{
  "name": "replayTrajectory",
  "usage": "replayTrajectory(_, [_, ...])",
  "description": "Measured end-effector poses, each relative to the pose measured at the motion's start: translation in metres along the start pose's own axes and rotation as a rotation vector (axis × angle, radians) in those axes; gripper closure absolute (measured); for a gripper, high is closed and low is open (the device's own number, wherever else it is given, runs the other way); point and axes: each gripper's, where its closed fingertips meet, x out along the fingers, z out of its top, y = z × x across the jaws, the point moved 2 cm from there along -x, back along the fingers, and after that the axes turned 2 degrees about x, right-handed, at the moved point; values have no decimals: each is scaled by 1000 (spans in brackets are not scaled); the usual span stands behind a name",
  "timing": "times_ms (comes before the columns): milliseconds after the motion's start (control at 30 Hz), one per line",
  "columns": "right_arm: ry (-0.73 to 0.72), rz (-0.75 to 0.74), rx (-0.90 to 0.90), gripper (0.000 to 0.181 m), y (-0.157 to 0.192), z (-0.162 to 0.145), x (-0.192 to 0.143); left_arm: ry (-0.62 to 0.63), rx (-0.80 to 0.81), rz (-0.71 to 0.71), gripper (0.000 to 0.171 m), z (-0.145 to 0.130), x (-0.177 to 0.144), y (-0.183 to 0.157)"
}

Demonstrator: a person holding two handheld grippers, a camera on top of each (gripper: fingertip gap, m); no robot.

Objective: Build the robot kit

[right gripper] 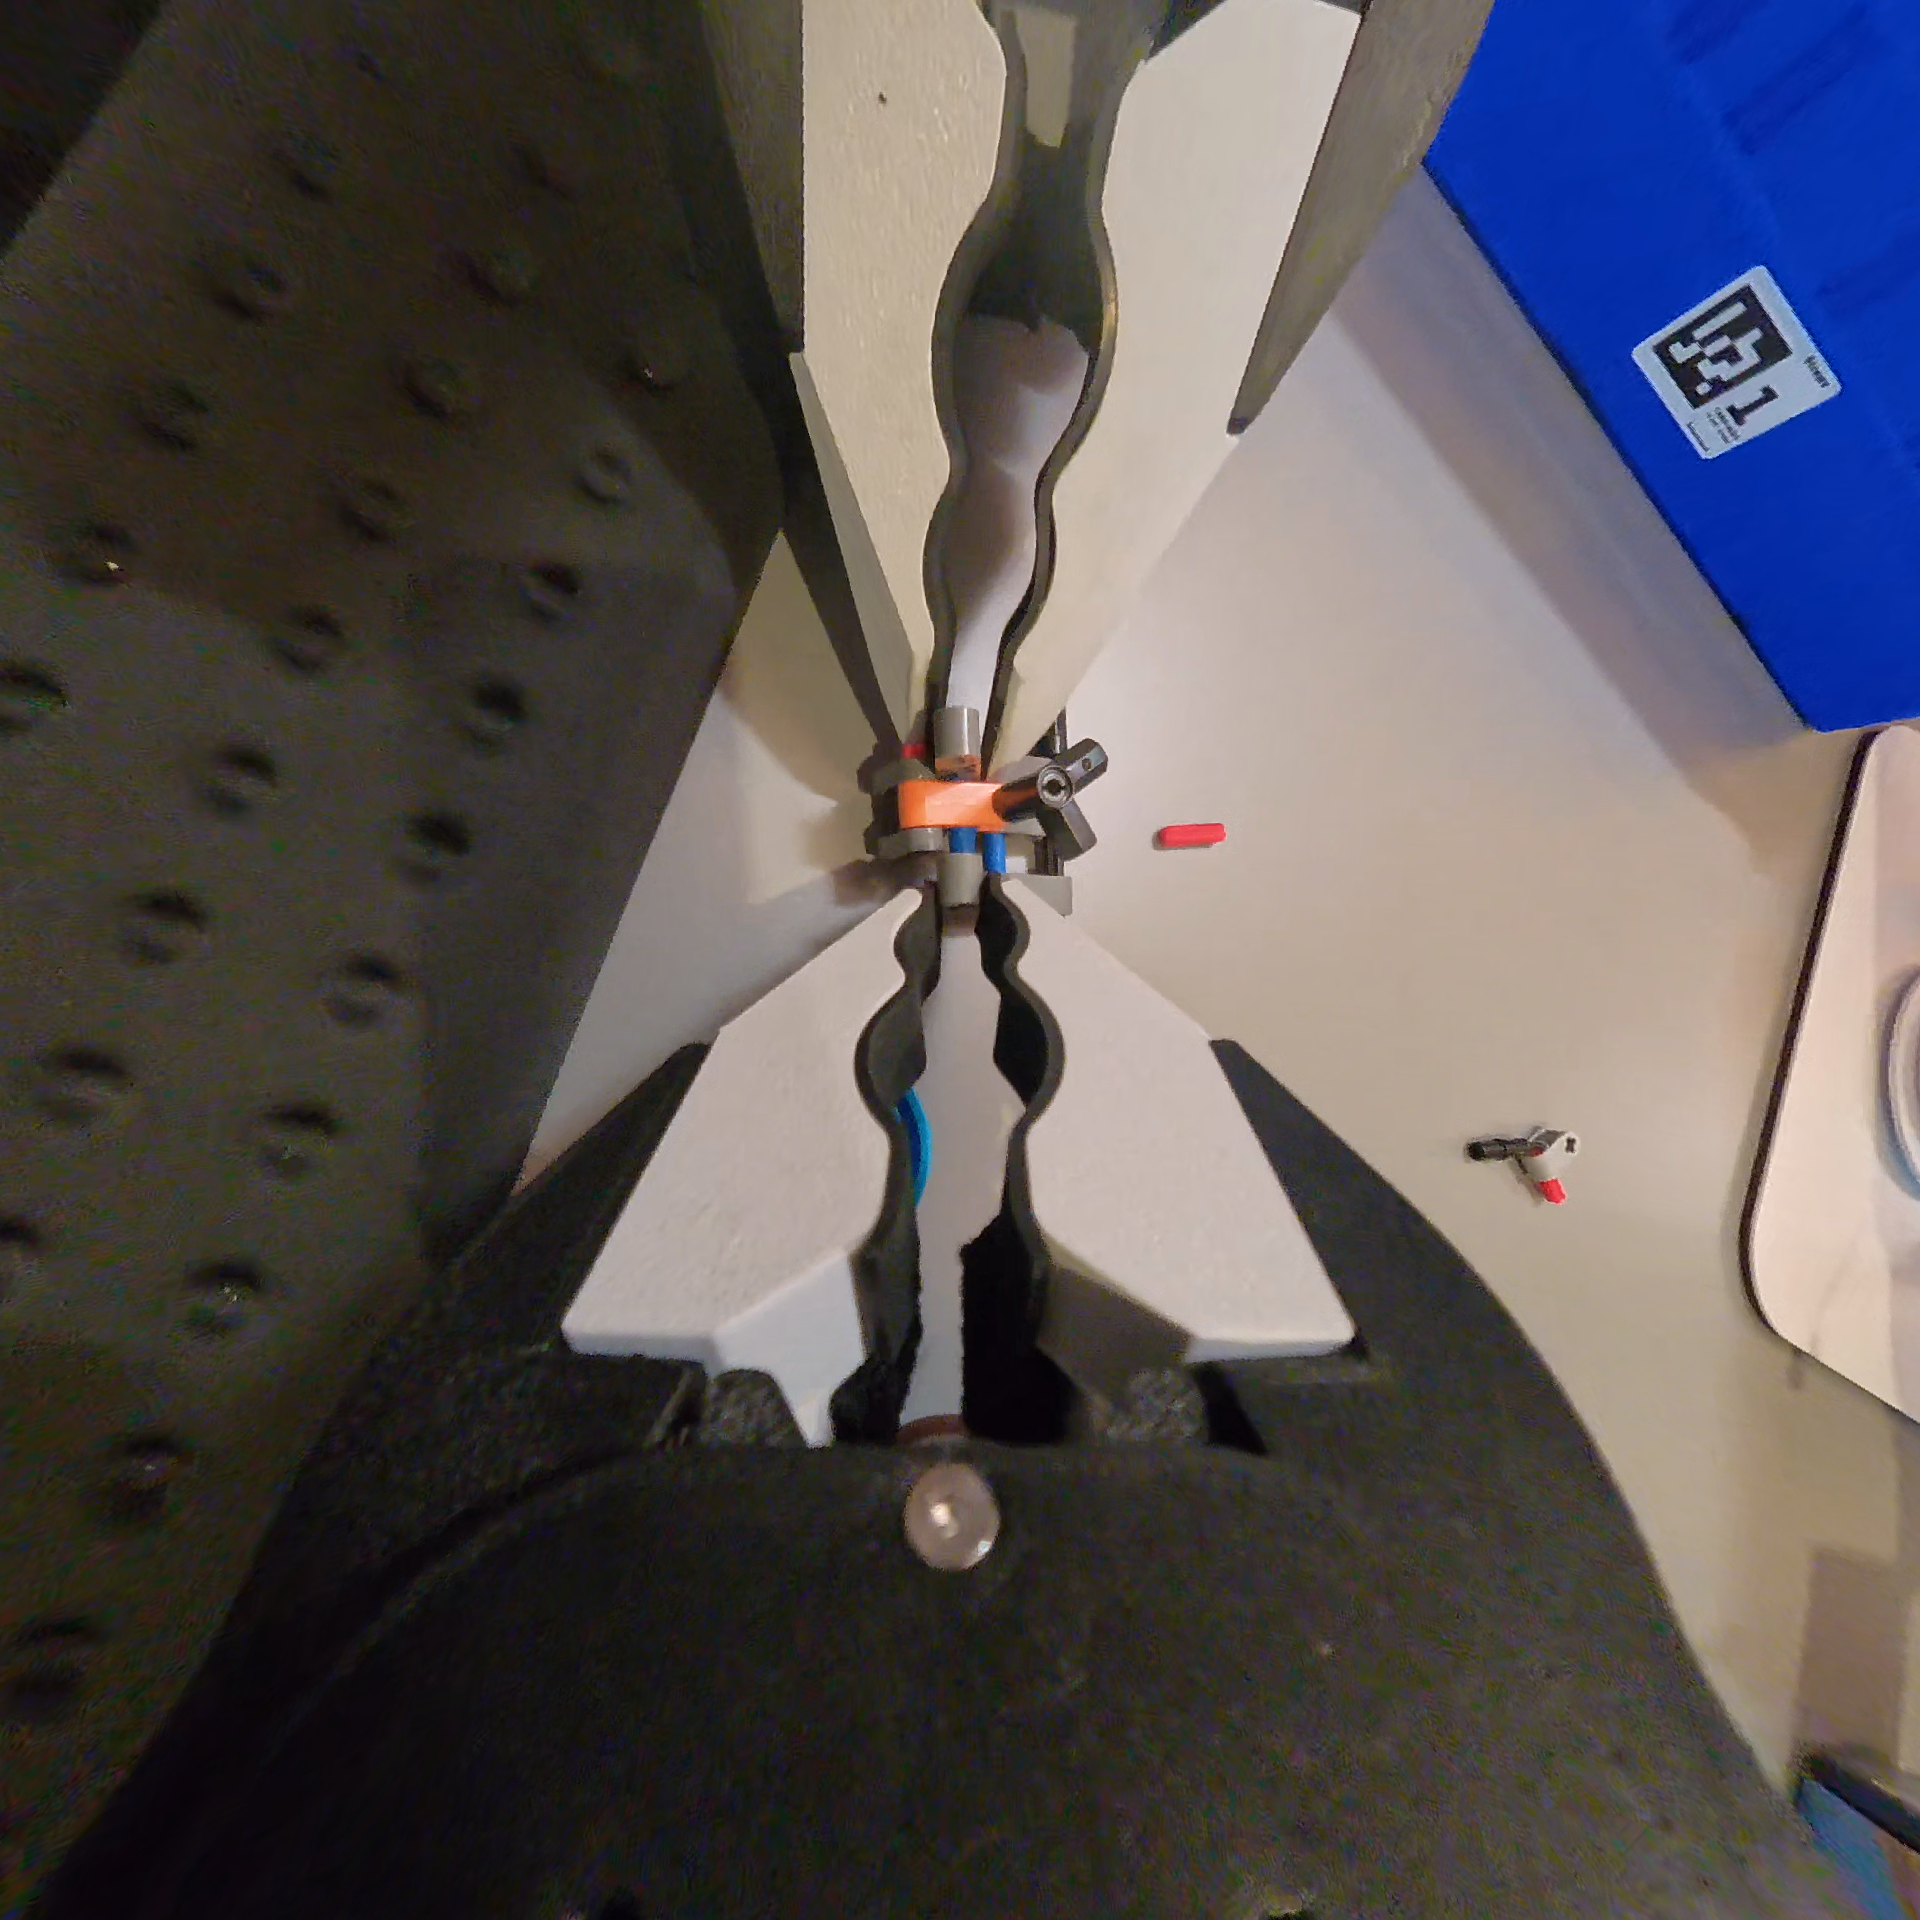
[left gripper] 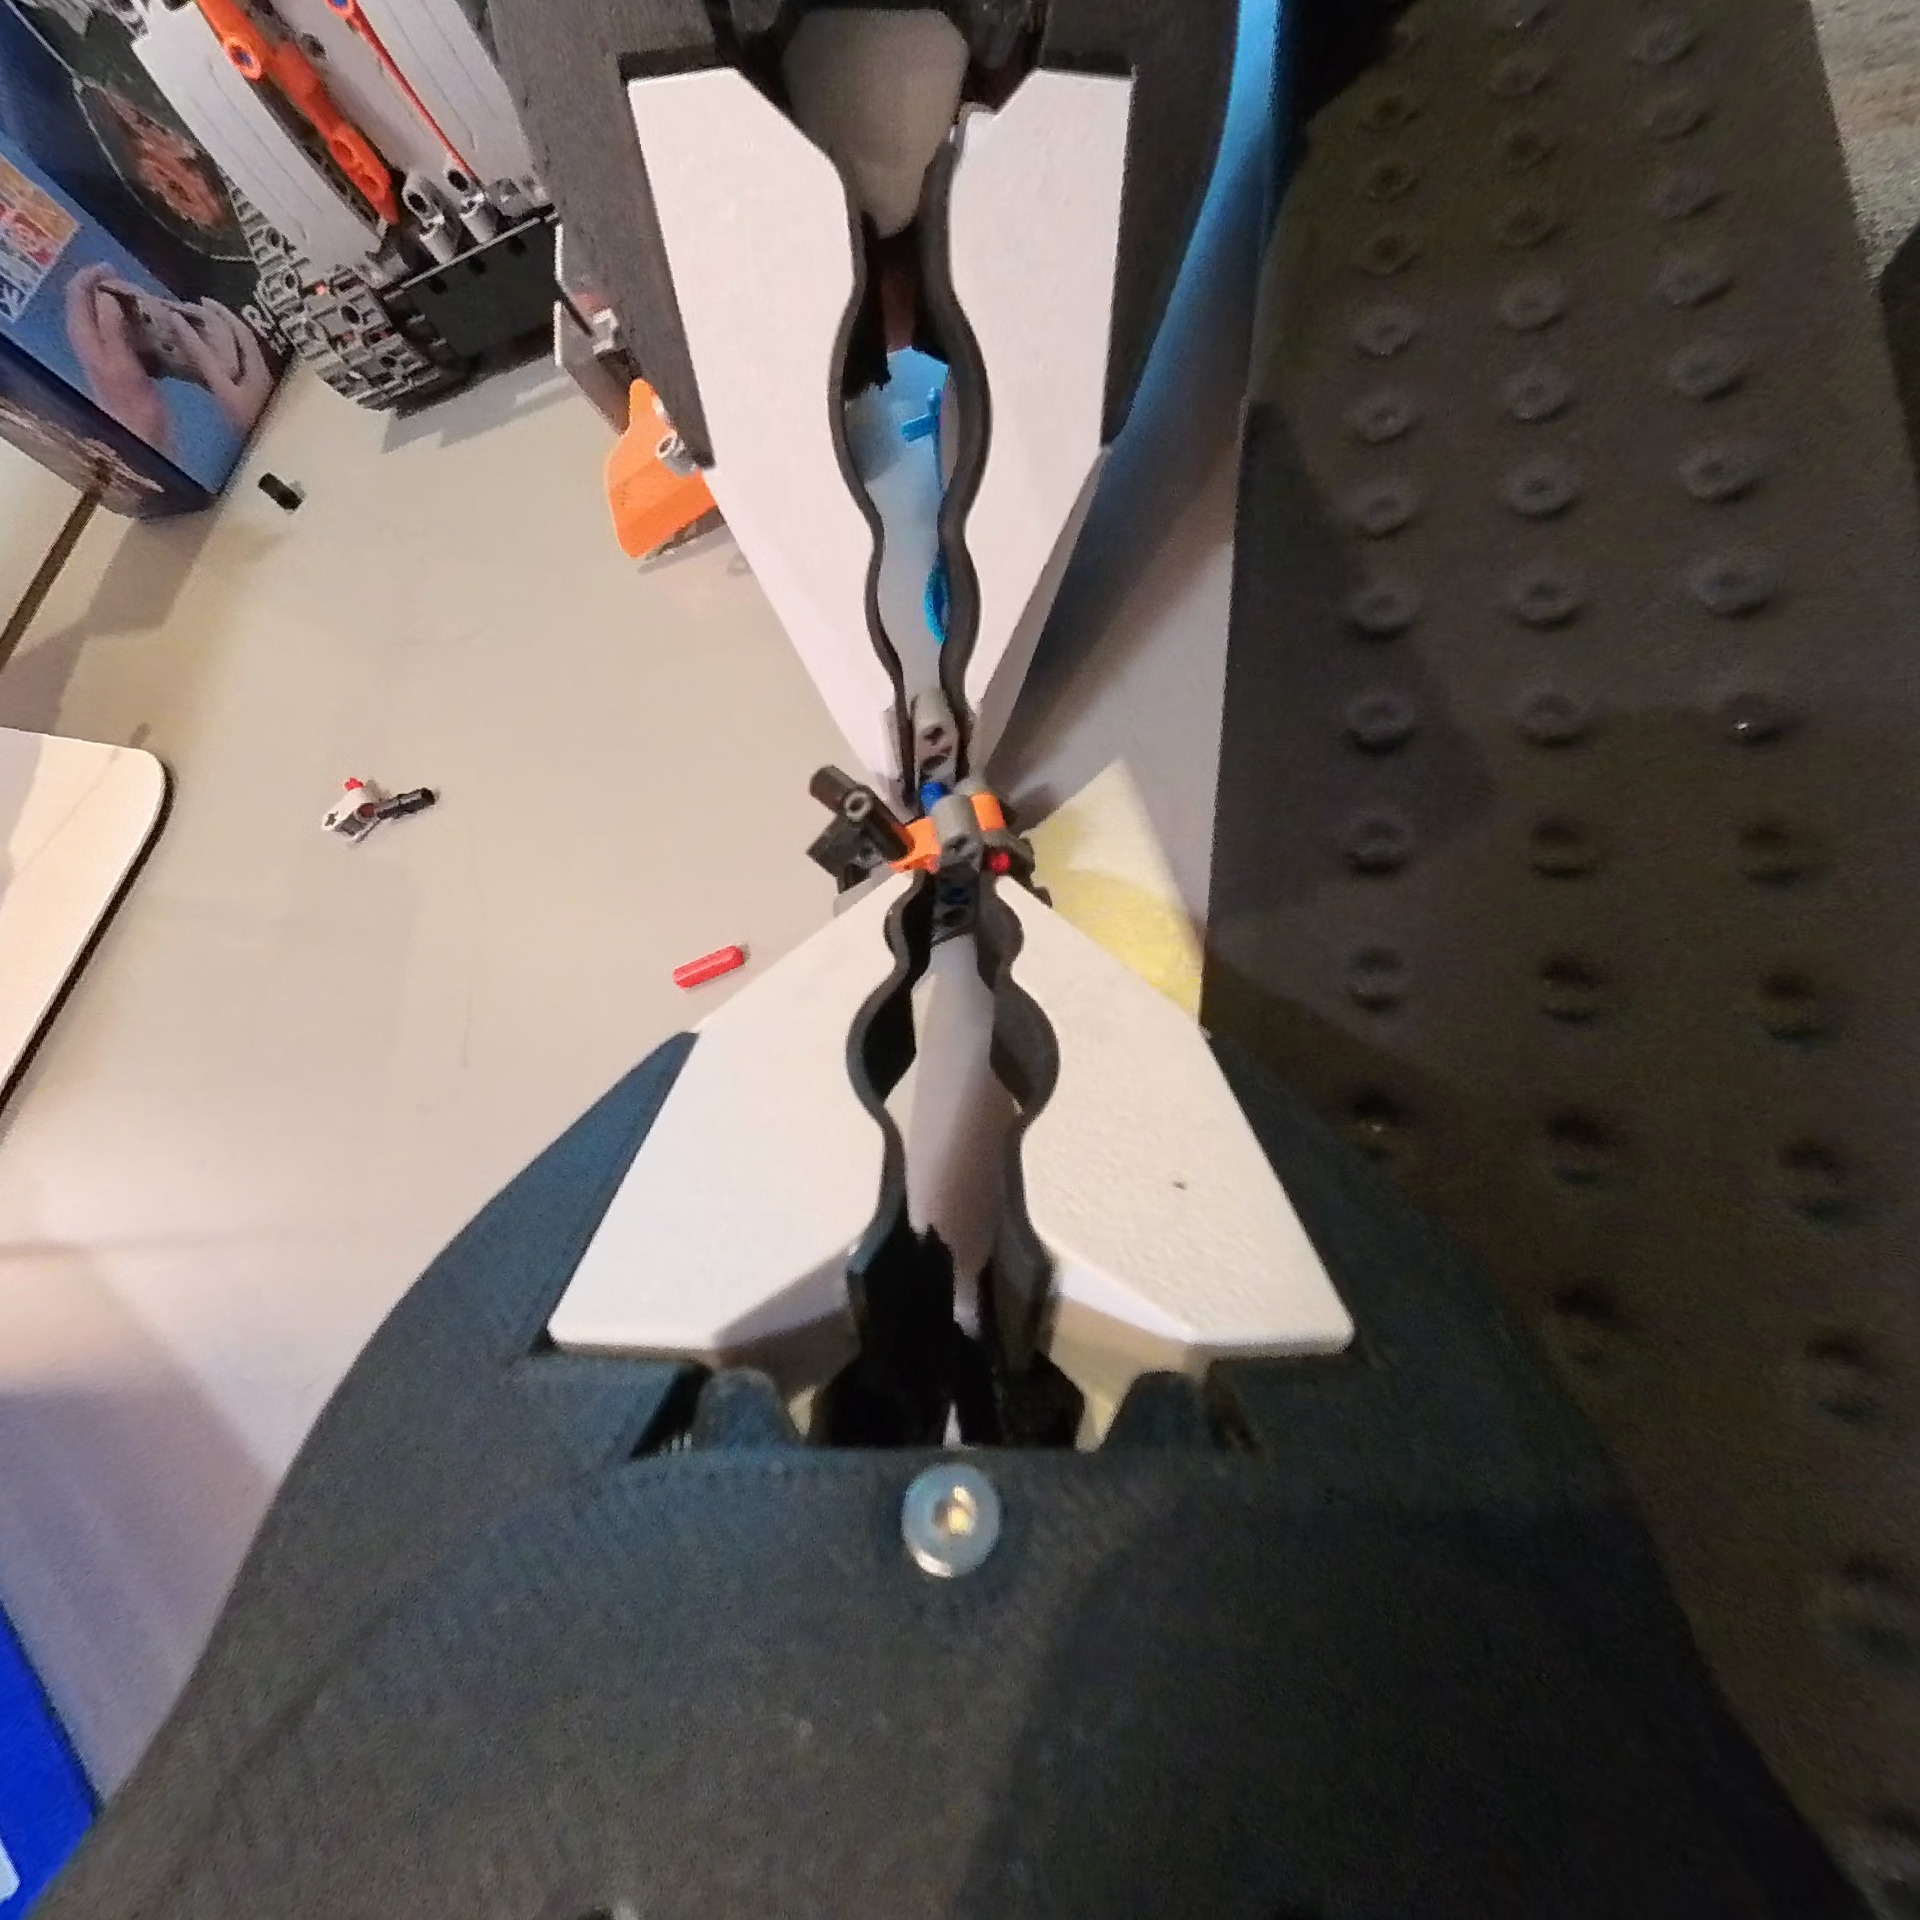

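Orange, grey, perhaps blue-pinned brick assembly [right gripper: 940, 802]

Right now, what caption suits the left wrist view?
Two tools meet tip to tip, pinching one small brick assembly.

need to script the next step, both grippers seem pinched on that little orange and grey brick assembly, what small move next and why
Probably a short, gentle push of the two grippers toward each other. The left gripper and the right gripper meet tip to tip, both shut on the small orange, grey and black brick assembly, and its blue pins still show bare between the parts, so it may not be fully seated.
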Motion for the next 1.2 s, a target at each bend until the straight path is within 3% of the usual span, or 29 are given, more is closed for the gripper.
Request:
replayTrajectory(367, [-24,104,72,176,-1,0,-1,6,74,7,166,4,3,-4])
replayTrajectory(700, [11,70,-12,175,4,3,5,21,72,-21,165,0,4,-4])
replayTrajectory(933, [18,71,42,176,-1,-1,-10,17,100,25,164,2,1,-4])
replayTrajectory(1033, [16,77,61,174,-1,-3,-11,11,77,26,159,0,-2,-3])
replayTrajectory(1200, [22,84,117,168,-8,-5,-11,27,46,52,136,-8,-16,6])
